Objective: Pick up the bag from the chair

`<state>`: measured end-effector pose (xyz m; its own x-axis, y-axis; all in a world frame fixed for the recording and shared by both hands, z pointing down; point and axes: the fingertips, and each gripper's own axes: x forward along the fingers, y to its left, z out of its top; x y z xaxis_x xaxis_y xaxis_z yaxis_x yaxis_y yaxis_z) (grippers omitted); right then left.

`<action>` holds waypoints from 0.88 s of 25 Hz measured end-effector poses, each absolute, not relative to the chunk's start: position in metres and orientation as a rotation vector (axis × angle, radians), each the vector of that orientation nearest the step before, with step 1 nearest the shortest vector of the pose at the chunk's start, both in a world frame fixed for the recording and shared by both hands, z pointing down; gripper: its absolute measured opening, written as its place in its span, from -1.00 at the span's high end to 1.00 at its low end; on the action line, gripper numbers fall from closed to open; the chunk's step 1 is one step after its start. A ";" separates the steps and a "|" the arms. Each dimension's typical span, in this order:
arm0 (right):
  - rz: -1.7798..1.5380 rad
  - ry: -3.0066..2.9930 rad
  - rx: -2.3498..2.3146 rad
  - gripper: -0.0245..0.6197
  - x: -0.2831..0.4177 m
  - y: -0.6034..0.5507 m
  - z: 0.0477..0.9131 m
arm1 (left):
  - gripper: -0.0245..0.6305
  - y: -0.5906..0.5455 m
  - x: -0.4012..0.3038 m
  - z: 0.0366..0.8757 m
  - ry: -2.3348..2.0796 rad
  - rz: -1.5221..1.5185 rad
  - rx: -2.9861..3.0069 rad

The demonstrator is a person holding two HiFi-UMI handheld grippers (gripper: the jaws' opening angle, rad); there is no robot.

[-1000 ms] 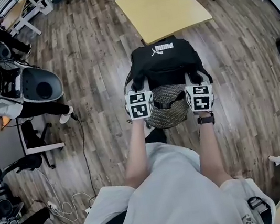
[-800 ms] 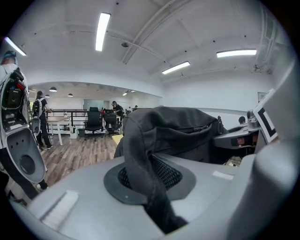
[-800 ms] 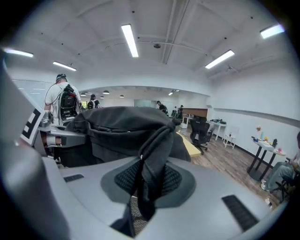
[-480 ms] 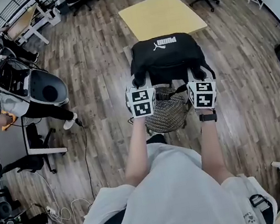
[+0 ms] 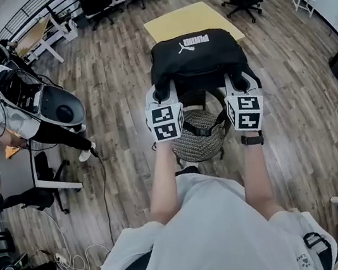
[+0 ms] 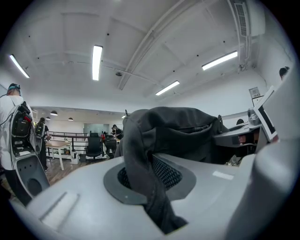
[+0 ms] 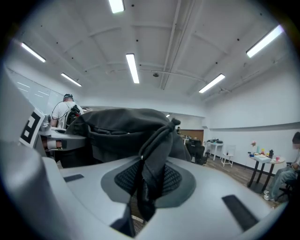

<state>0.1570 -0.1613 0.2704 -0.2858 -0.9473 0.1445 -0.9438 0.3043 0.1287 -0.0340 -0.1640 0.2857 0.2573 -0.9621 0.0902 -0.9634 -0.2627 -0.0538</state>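
Lifted higher than half a second ago, the black fabric bag with a white logo (image 5: 197,56) now hangs above the round woven-seat chair (image 5: 188,150). More of the chair's seat shows beneath it, and both claws have gone up and forward with it.

The left claw (image 5: 164,92) is closed tight on a fold of dark strap (image 6: 145,178) at the bag's left edge. The webbing runs out between the jaws and up to the bag's body, which sits just ahead of and above that claw.

Between the two claws the bag sags little and keeps a plump, rounded shape. It reads as soft cloth with padding or some load inside, so it will likely drape and swing rather than stay rigid, and its weight looks moderate. Its opening appears shut and nothing of its contents shows. A loose buckled strap (image 5: 203,127) trails below it over the seat; whether it touches the seat I cannot tell.

The right claw (image 5: 238,81) is likewise clamped on a bunched strap at the bag's right edge, with the bag just ahead and to its left. Straps and seams near the upper corners seem the sound places to hold, since smooth panels could slip free. Keeping both sides level should stop the bag tipping.
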 end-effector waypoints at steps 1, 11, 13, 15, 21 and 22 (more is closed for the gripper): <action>-0.040 -2.383 1.752 0.68 0.158 -0.156 0.265 | 0.76 -0.159 -0.033 0.280 -1.907 0.152 2.490; -0.155 -2.431 1.808 0.68 0.164 -0.115 0.221 | 0.75 -0.120 -0.028 0.235 -1.961 0.050 2.569; -0.164 -2.442 1.812 0.68 0.164 -0.108 0.217 | 0.75 -0.113 -0.027 0.231 -1.971 0.044 2.577; -0.172 -2.451 1.811 0.68 0.165 -0.102 0.216 | 0.75 -0.107 -0.027 0.229 -1.978 0.040 2.578; -0.178 -2.457 1.804 0.68 0.162 -0.088 0.218 | 0.75 -0.090 -0.030 0.232 -1.992 0.041 2.571; -0.177 -2.458 1.804 0.68 0.161 -0.086 0.218 | 0.75 -0.088 -0.031 0.232 -1.993 0.042 2.571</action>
<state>0.1612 -0.0863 0.2182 -0.2998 -0.9540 0.0022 -0.9438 0.2970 0.1450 -0.0305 -0.0878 0.2320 0.2512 -0.9668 -0.0480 -0.9639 -0.2453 -0.1036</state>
